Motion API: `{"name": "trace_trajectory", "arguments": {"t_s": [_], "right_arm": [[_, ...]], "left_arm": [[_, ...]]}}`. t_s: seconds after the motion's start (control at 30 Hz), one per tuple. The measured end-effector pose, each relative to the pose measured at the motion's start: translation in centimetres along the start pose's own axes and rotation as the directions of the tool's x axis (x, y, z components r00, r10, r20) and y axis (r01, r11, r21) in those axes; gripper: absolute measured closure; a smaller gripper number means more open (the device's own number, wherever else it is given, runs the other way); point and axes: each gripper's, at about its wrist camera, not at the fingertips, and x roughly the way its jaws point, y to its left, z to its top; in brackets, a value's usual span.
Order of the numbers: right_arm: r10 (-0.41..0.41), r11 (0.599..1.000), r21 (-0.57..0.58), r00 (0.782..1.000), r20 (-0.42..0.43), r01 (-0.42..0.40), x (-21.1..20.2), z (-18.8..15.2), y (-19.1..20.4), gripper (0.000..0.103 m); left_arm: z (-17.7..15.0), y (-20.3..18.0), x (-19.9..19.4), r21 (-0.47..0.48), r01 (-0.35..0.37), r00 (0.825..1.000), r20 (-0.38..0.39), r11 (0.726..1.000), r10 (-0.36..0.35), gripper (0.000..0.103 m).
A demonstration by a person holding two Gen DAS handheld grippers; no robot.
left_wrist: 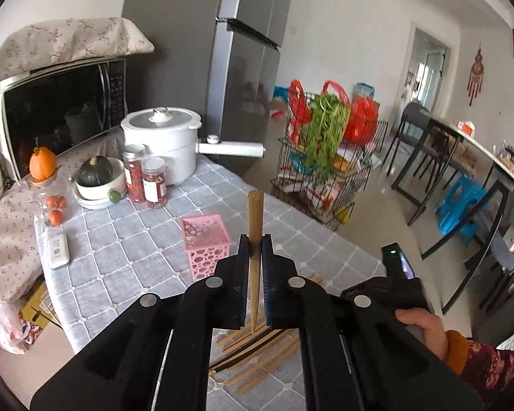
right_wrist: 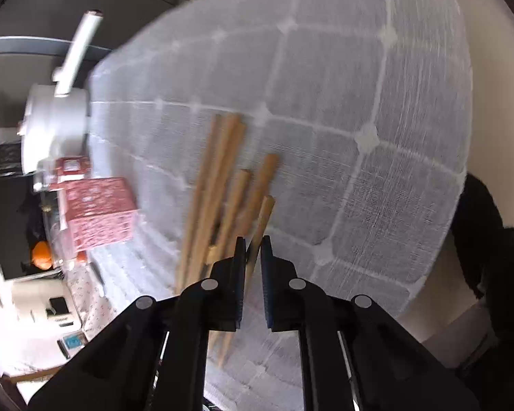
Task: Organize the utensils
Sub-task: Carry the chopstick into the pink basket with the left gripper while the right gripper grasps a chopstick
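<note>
Gray checked tabletop (left_wrist: 126, 239), and the left gripper (left_wrist: 256, 239) pinches one chopstick (left_wrist: 255, 212) upright, with the pink basket (left_wrist: 205, 236) just to its left. Right gripper (right_wrist: 253, 241), jaws narrow around another stick (right_wrist: 262, 219) in the loose pile (right_wrist: 216, 185); whether it grips, I cannot tell.

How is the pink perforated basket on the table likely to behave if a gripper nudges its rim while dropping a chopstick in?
The pink basket looks like thin, hole-riddled plastic, so it is probably light and may slide or tip. Nothing visible braces it on the cloth. The chopstick in the left gripper looks stiff, so it would pass on any knock.
</note>
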Motion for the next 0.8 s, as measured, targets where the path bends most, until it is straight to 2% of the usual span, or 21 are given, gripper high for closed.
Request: {"name": "trace_trajectory", "arguments": {"t_s": [0.13,0.23,0.3,0.33,0.37,0.43,0.47,0.5,0.57,0.63,0.8], "right_arm": [[0.045,0.991,-0.126,0.998,0.053,-0.038,-3.7,-1.2,2.3,0.096],[0.066,0.981,-0.187,0.997,0.047,-0.056,-5.0,-1.8,3.5,0.097],[0.122,0.972,-0.203,0.992,0.024,-0.115,-6.3,-2.2,3.4,0.097],[0.088,0.964,-0.261,0.991,0.101,-0.059,-6.9,-1.9,4.0,0.097],[0.046,0.965,-0.263,0.991,0.124,-0.012,-6.6,-1.3,3.9,0.097],[0.041,0.989,-0.143,0.999,-0.019,-0.043,-4.5,0.6,2.0,0.097],[0.066,0.991,-0.113,0.997,-0.048,-0.071,-4.1,1.0,1.4,0.097],[0.079,0.988,-0.127,0.996,-0.029,-0.082,-4.3,1.2,1.1,0.097],[0.121,0.986,-0.114,0.991,-0.048,-0.126,-4.4,1.3,0.7,0.097],[0.129,0.983,-0.127,0.991,-0.041,-0.133,-4.7,1.4,1.2,0.097],[0.155,0.952,-0.268,0.988,0.011,-0.146,-7.9,0.5,4.4,0.097]], "left_arm": [[0.5,0.1,-0.7,-0.028,-0.012,0.999,0.033,1.000,0.013,0.097],[0.7,0.1,-0.7,-0.046,-0.024,0.999,0.040,0.999,0.026,0.097],[0.8,0.1,-0.7,-0.059,-0.029,0.998,0.046,0.998,0.032,0.097],[0.9,0.0,-0.7,-0.063,-0.029,0.998,0.049,0.998,0.032,0.097],[1.0,-0.1,-0.6,-0.068,-0.030,0.998,0.050,0.997,0.033,0.097],[1.1,-0.6,-0.2,-0.069,-0.028,0.998,0.050,0.997,0.031,0.097],[1.1,-0.9,-0.1,-0.064,-0.027,0.998,0.050,0.998,0.030,0.097],[1.1,-1.0,0.0,-0.061,-0.026,0.998,0.050,0.998,0.029,0.097],[1.1,-1.2,0.6,-0.060,-0.023,0.999,0.043,0.998,0.026,0.097],[1.2,-1.2,1.1,-0.068,-0.026,0.999,0.037,0.997,0.028,0.097],[1.8,-0.6,1.1,-0.100,-0.036,0.998,0.056,0.994,0.041,0.097]]}}
